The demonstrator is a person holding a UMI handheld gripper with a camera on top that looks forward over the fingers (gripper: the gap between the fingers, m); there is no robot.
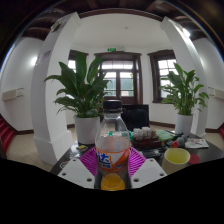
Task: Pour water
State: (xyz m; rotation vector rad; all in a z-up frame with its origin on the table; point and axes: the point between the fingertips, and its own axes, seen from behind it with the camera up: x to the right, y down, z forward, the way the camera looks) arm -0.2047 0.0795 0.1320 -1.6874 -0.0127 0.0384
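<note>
A clear plastic bottle [112,148] with a black cap, an orange-and-blue label and orange liquid in its base stands upright between my fingers. My gripper [112,162] is shut on the bottle, with a magenta pad [89,160] pressing each side of the labelled part. The bottle is held above the table. A yellow cup [177,157] sits on the table [160,158] to the right, beyond the right finger. The lowest part of the bottle is hidden behind the gripper body.
Two large potted plants stand behind: one [85,95] just left of the bottle in a white pot, one [185,95] at the right. A dark monitor [135,116] and clutter lie on the table behind the bottle. White pillars flank the room.
</note>
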